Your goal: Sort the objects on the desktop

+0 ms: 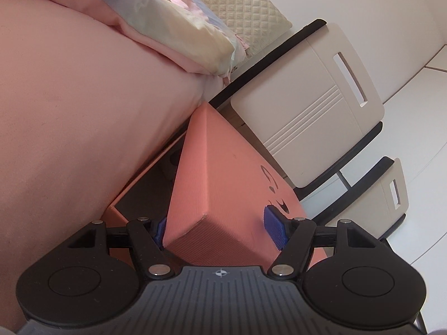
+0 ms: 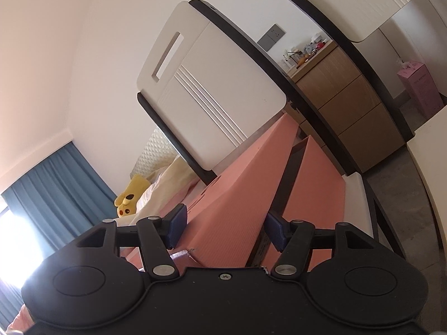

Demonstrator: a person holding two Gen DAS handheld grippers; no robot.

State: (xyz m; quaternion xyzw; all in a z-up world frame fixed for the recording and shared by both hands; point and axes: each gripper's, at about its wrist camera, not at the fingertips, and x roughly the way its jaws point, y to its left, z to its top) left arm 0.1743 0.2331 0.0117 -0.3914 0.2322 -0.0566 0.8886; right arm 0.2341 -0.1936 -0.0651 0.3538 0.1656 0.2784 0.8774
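A salmon-pink cardboard lid point(image 1: 223, 173) with a black face drawn on top is tilted above its open box base point(image 1: 139, 192), whose inside is dark. My left gripper point(image 1: 217, 230) is shut on one end of the lid, with a blue pad point(image 1: 275, 229) pressed against the printed face. In the right wrist view, my right gripper point(image 2: 226, 227) is shut on the lid point(image 2: 237, 195) at its other end, blue pads on both sides of a wall. The box base point(image 2: 310, 195) lies just right of the lid.
A bed with a pink sheet point(image 1: 69, 111) and pillows point(image 1: 178, 22) fills the left. White chairs with black frames point(image 1: 307, 106) point(image 2: 212, 83) stand close behind the box. Further off are a wooden drawer cabinet point(image 2: 349, 111), a yellow plush toy point(image 2: 130, 198) and a blue curtain point(image 2: 56, 184).
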